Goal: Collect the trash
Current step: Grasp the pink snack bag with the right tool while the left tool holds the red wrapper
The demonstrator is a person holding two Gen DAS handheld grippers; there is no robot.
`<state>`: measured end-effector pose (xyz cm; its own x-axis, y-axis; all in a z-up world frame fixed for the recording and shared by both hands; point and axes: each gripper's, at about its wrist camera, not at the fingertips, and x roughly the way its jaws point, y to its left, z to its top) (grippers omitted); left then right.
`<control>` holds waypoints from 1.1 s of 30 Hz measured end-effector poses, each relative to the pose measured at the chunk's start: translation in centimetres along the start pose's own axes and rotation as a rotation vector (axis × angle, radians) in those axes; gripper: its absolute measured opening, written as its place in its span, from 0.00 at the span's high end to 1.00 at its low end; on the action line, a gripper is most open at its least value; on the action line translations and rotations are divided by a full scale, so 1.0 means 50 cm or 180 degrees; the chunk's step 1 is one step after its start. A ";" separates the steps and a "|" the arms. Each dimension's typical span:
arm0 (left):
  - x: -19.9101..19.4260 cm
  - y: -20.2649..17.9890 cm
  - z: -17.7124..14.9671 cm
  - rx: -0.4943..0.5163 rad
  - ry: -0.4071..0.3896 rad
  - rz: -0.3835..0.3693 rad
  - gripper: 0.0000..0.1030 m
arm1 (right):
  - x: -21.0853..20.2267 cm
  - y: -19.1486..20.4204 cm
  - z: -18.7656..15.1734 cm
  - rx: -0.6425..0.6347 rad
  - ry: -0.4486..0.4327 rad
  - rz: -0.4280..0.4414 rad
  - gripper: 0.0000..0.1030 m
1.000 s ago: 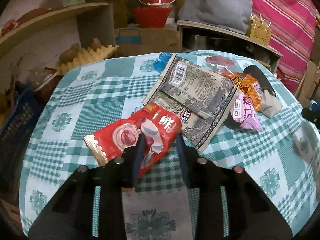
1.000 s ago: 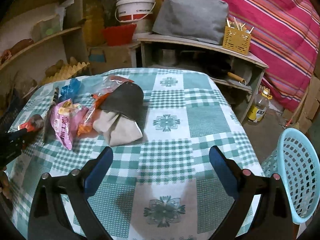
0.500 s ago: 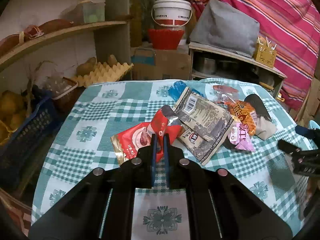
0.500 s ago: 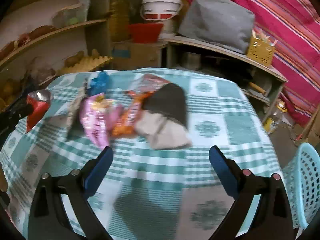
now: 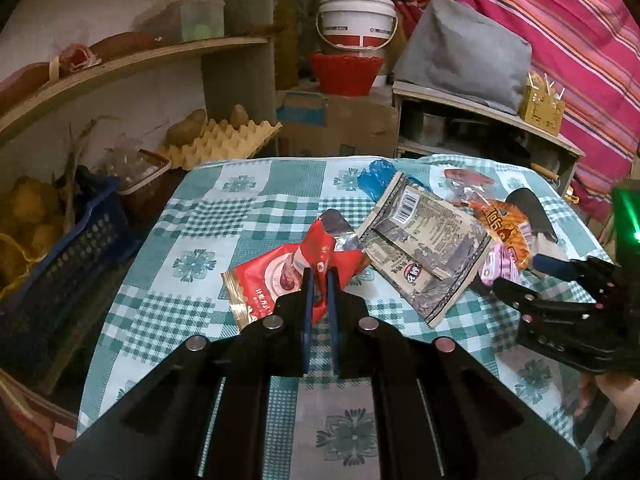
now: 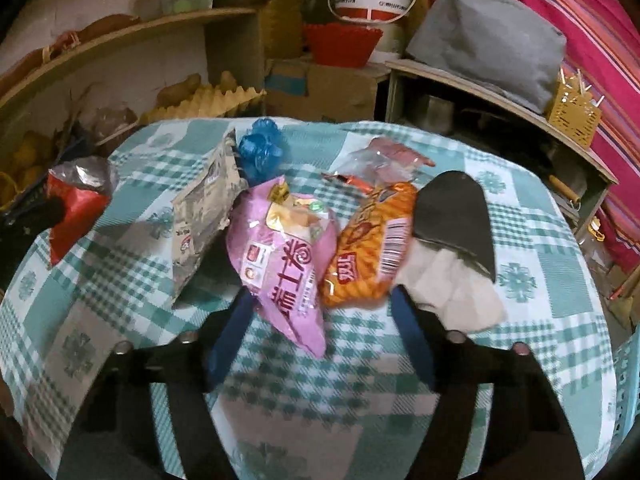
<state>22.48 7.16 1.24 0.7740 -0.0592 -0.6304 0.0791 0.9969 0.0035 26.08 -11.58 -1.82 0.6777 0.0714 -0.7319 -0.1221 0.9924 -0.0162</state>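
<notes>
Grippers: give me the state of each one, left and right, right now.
Left gripper: shut on the red wrapper.
Right gripper: open but closing, the pink packet and orange packet between its jaws, not yet pressed.

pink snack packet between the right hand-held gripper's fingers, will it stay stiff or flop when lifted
The pink crinkled plastic snack packet probably flops: it is thin film, already creased. It looks light and puffy, so it may squash as the right hand-held gripper's jaws close around it. Its glossy surface could slip, and the orange snack packet touching it may drag along.
</notes>
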 end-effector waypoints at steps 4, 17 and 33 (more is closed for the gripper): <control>0.000 -0.003 0.007 -0.0036 -0.0002 -0.0022 0.95 | 0.002 -0.004 -0.008 0.0046 0.0013 0.0177 0.62; -0.039 -0.082 0.021 0.0041 -0.0147 -0.0149 0.95 | -0.197 -0.128 -0.034 0.0135 -0.0491 0.0136 0.97; -0.057 -0.227 0.009 0.0230 -0.0202 -0.0358 0.95 | -0.195 -0.261 -0.071 0.0323 -0.0354 0.0057 0.25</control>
<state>19.67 -3.99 3.33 0.7957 -0.1756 -0.5797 0.2108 0.9775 -0.0069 18.47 -25.60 3.11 0.7530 0.0942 -0.6513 -0.0647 0.9955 0.0692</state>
